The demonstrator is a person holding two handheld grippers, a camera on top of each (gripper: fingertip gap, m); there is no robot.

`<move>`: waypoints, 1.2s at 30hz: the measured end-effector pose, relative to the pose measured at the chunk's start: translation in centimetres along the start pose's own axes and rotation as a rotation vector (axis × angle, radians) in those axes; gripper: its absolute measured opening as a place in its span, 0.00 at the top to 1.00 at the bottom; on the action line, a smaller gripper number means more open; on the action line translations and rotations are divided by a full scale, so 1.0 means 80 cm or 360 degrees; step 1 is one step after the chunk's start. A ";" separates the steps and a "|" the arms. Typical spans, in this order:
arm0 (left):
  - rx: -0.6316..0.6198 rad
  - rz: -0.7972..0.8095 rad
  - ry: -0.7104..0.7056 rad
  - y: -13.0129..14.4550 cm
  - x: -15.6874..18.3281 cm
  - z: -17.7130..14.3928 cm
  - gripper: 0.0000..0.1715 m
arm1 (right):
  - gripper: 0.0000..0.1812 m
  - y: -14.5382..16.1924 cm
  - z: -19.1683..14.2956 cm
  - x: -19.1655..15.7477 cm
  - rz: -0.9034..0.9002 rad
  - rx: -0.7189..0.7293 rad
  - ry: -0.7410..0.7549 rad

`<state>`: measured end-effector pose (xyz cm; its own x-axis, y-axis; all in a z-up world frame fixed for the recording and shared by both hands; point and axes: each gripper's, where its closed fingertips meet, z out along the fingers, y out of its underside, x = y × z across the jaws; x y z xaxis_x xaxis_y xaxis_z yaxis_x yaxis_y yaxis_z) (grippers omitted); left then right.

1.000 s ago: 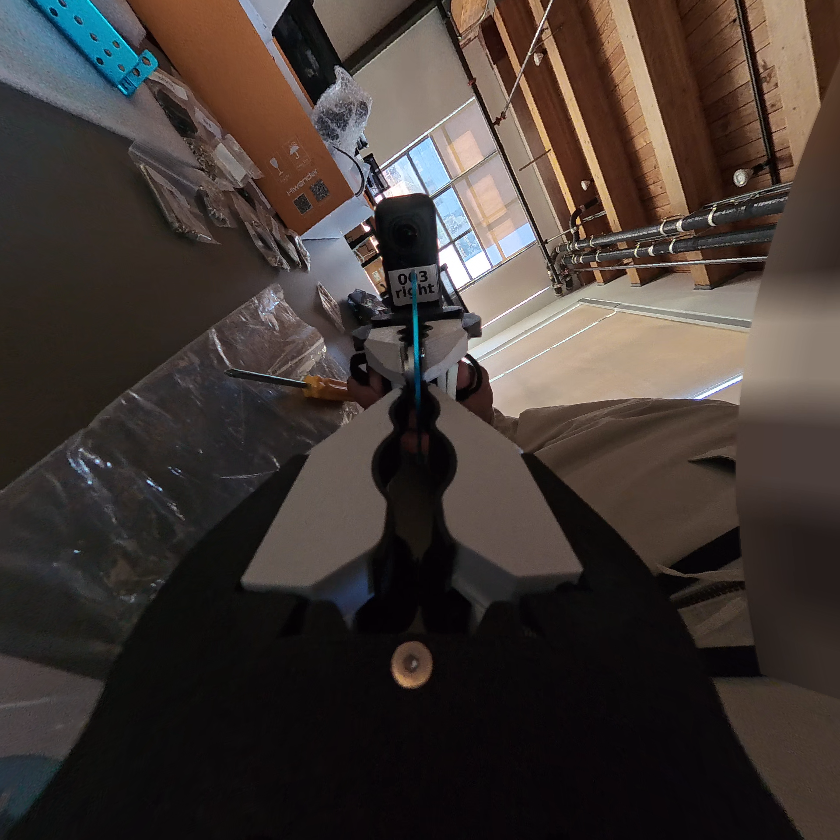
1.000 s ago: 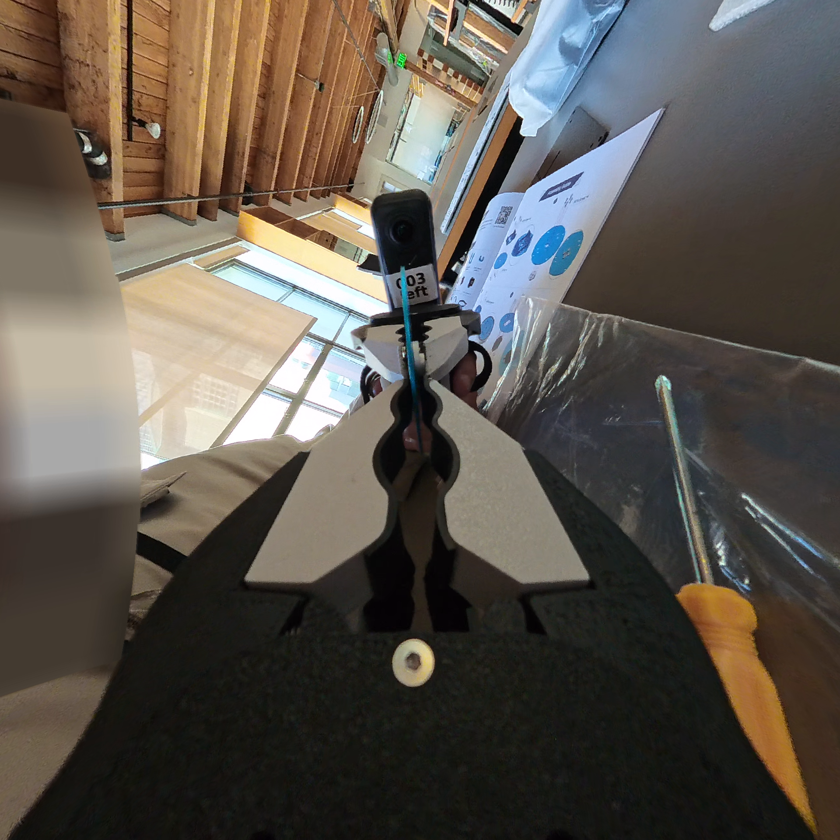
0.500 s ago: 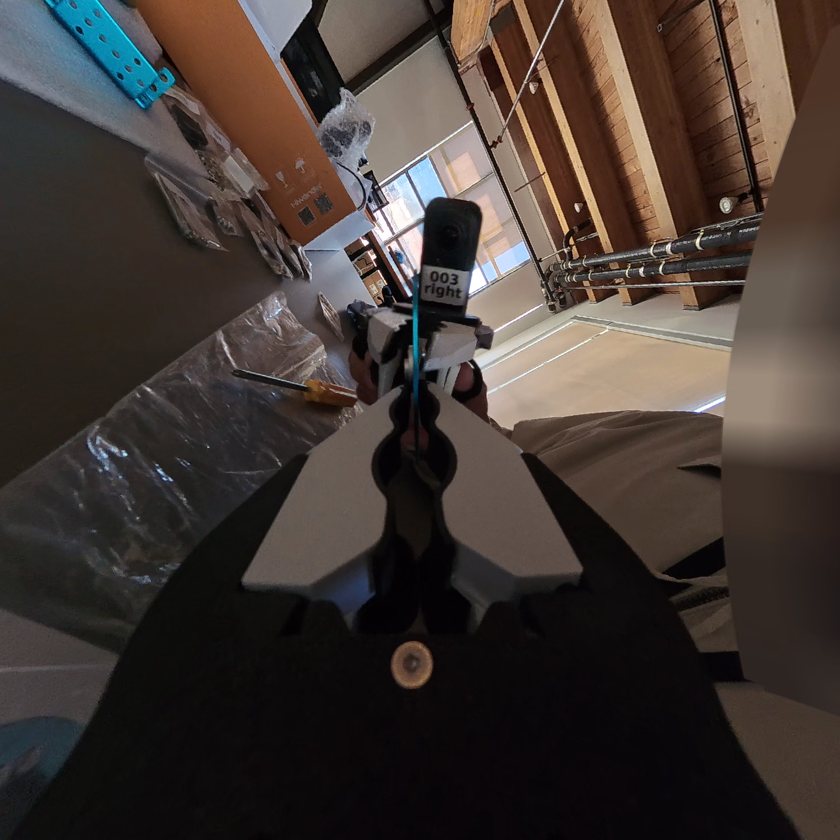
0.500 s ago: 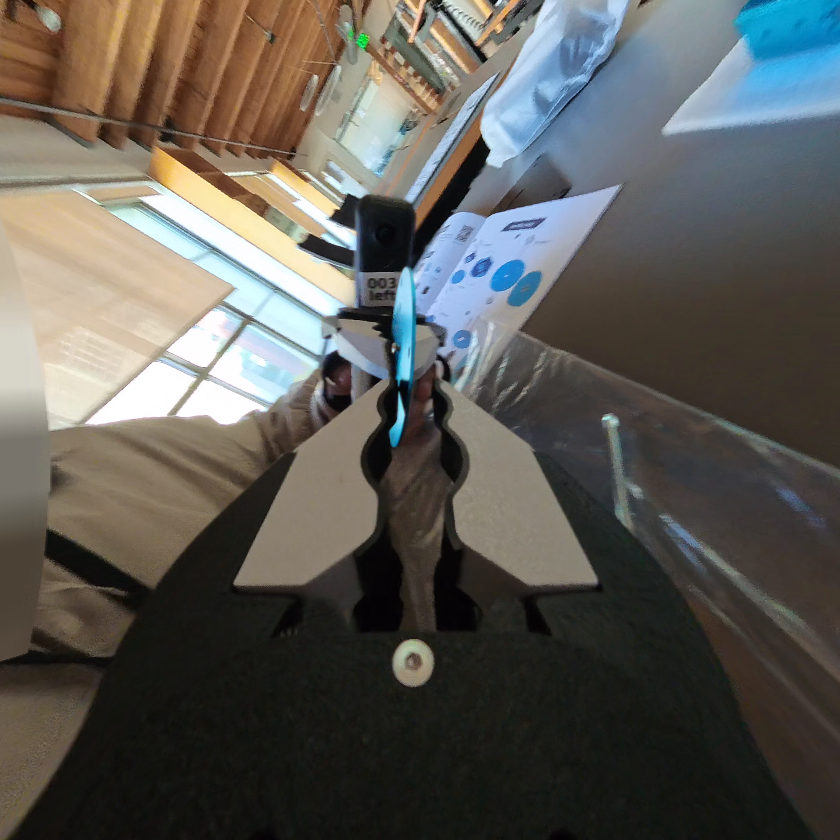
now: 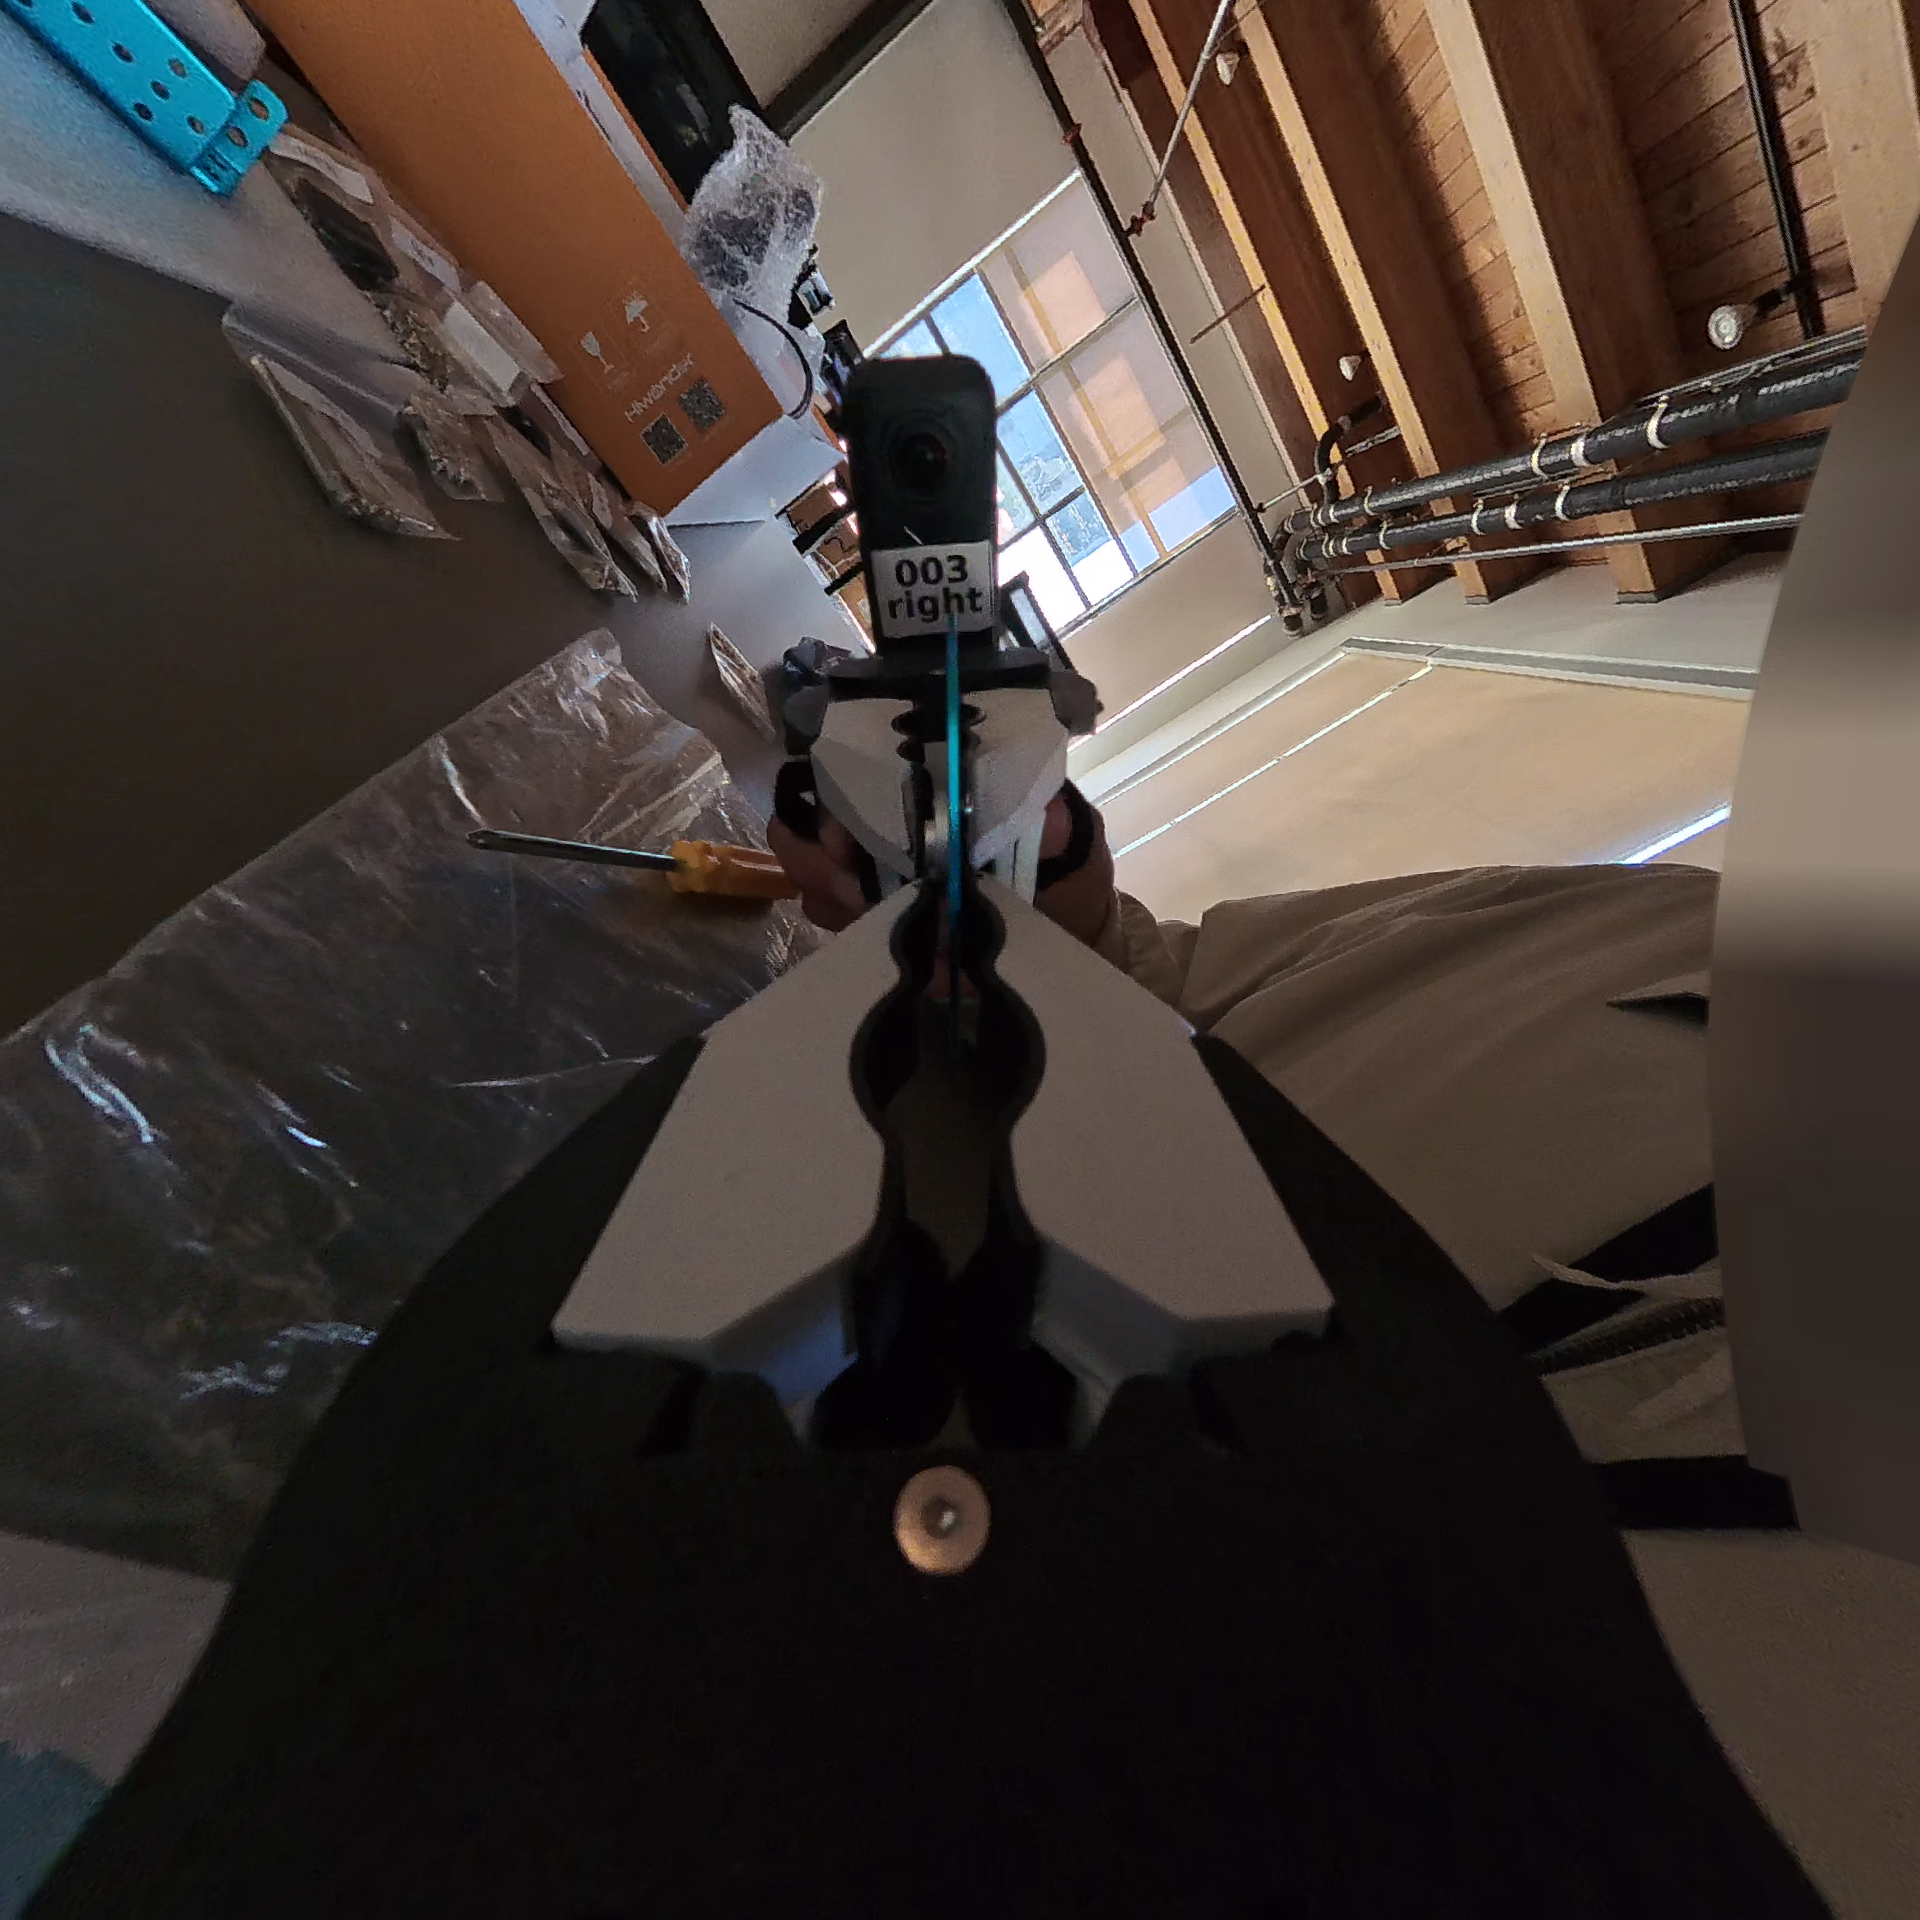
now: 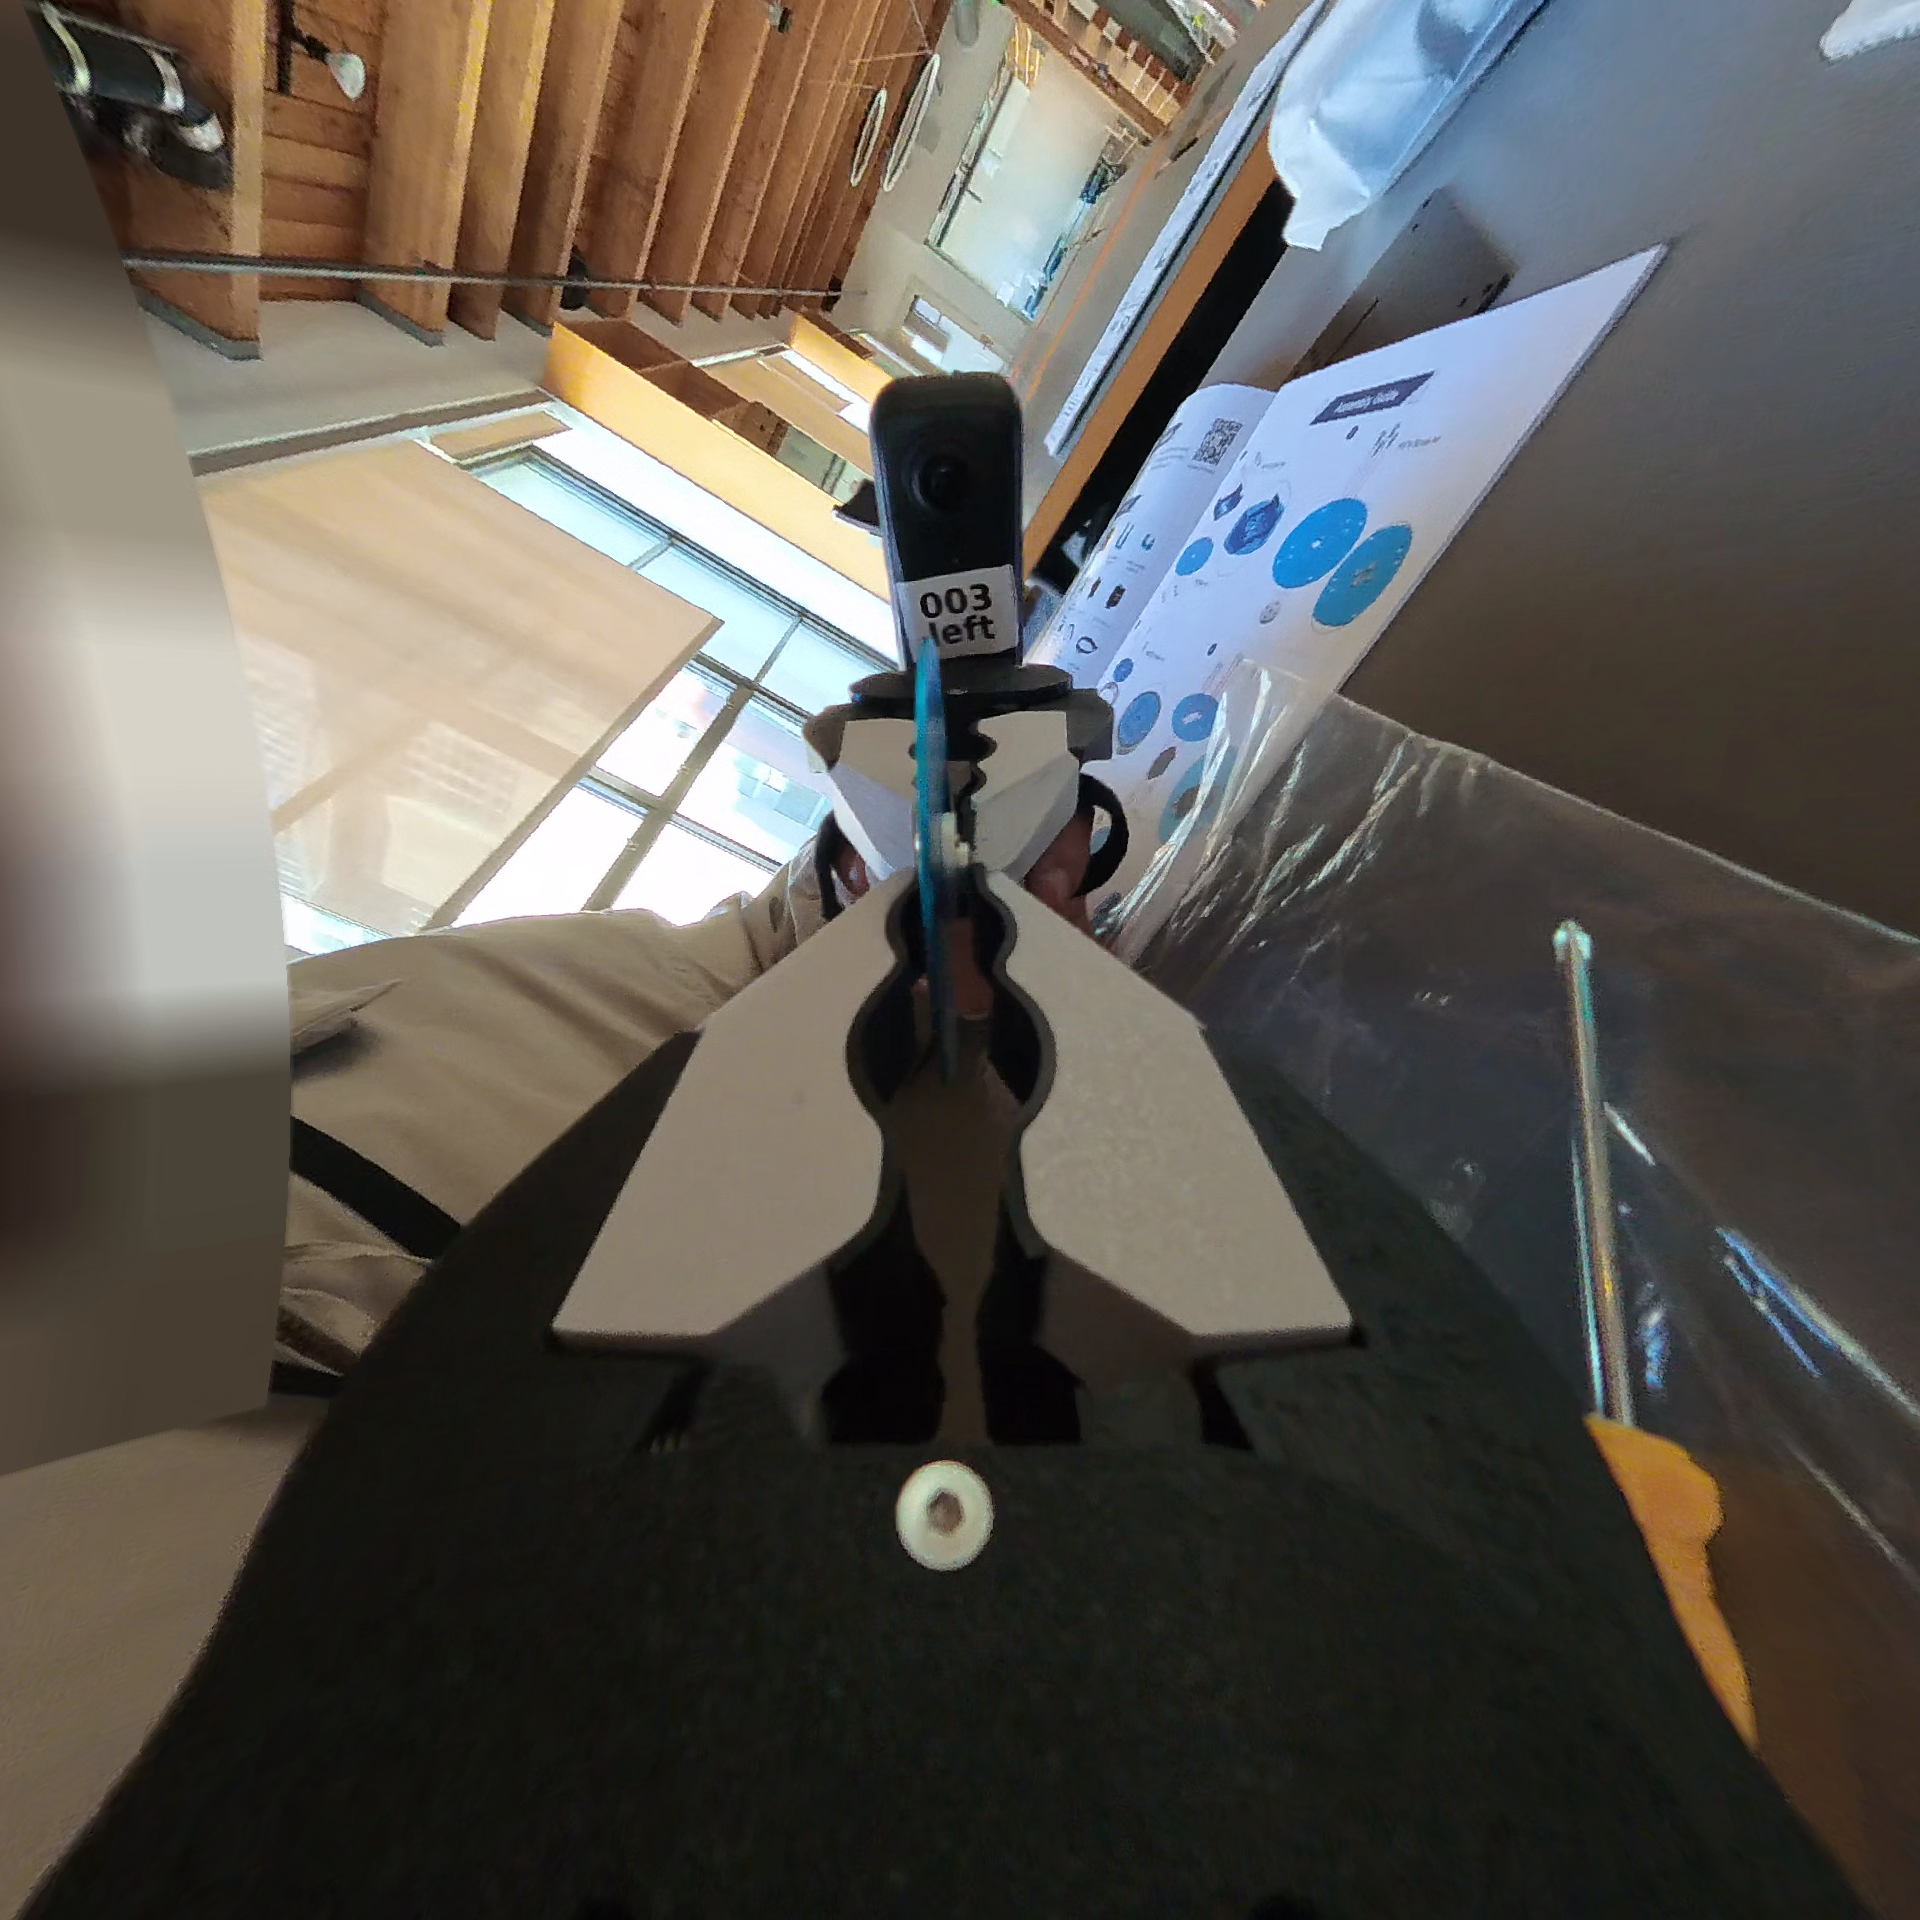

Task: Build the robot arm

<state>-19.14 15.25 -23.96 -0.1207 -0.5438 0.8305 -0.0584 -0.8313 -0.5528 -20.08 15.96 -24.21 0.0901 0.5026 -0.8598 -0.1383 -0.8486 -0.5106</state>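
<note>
Timber joists ran behind a dark table [image 5: 156,582]; left gripper [image 5: 951,914] and right gripper [image 6: 951,883] faced tip to tip, jaws each closed on the thin blue disc's [image 6: 932,831] edge, sharing its weight above a screwdriver [image 5: 665,857].

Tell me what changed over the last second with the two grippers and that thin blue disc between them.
The right gripper swung away half a second ago, showing more of the blue disc's face, and has now come back close to its first pose, the disc nearly edge-on. The left gripper barely moved. Both stayed shut on the disc throughout. The orange-handled screwdriver stayed on the clear plastic sheet.
</note>
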 end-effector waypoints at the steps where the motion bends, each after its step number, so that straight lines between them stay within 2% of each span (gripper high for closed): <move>1: 0.0015 -0.0001 -0.0010 -0.002 -0.001 0.000 0.98 | 0.97 -0.002 0.000 0.001 0.0021 0.0028 0.0001; 9: 0.0016 -0.0028 -0.0026 -0.005 -0.007 0.000 0.97 | 0.98 -0.004 0.000 0.007 0.0026 0.0092 0.0062; 13: 0.0011 0.0040 -0.0046 -0.004 -0.007 0.002 0.97 | 0.97 -0.003 -0.002 0.007 0.0056 0.0075 0.0045; 22: -0.0017 -0.0040 -0.0014 0.000 -0.008 0.003 0.95 | 0.98 0.004 -0.004 0.008 0.0155 0.0004 0.0030; 25: 0.0023 -0.0043 -0.0055 -0.006 -0.013 -0.001 0.98 | 0.98 0.012 -0.004 0.014 0.0153 -0.0058 0.0066; 36: -0.0081 -0.0069 -0.0019 0.002 -0.012 -0.001 0.94 | 0.98 0.017 -0.003 0.016 0.0154 -0.0095 0.0073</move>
<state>-19.11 15.59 -24.85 -0.1054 -0.5087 0.8545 -0.1134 -0.8475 -0.5185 -19.92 15.37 -25.99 0.1244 0.4108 -0.9032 -0.0899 -0.9019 -0.4226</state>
